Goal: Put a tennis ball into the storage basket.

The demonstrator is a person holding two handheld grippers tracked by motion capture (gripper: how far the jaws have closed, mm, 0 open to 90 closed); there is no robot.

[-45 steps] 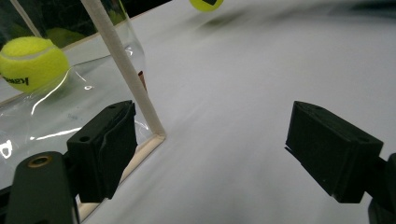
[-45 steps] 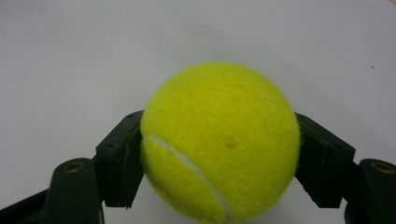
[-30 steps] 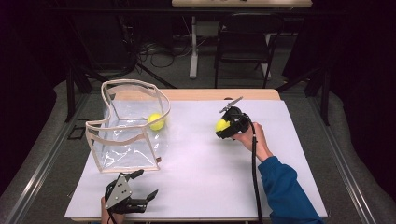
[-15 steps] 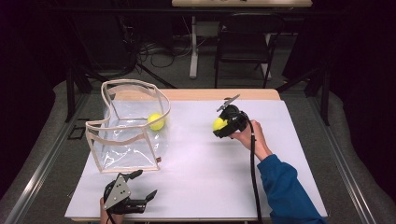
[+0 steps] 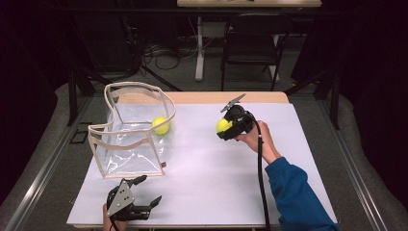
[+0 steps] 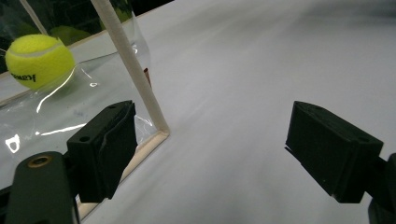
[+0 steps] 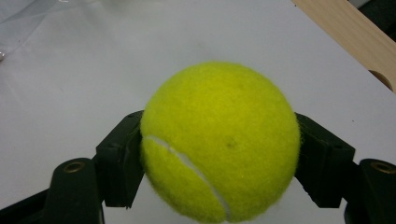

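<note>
Gripper work is partway done. On the white tabletop (image 5: 207,192) stands a clear plastic bag (image 5: 130,139) with one tennis ball (image 5: 160,125) already inside. A second tennis ball (image 7: 219,140) is clamped between the right gripper's (image 5: 222,129) jaws, lifted off the tabletop, well right of the bag; it is yet to go in. Near the bag's front corner, the left gripper (image 5: 144,195) rests open and empty.

**Black handheld grippers, one blue sleeve**

The right gripper (image 5: 230,126) is black and stubby, with a grey three-cornered plate at its twelve o'clock and a black cable trailing toward six. That arm wears a blue sleeve (image 5: 294,195). The left gripper (image 5: 138,202) has blocky matte-black fingers (image 6: 106,145), a brass-ringed screw hole and its own grey plate.
</note>
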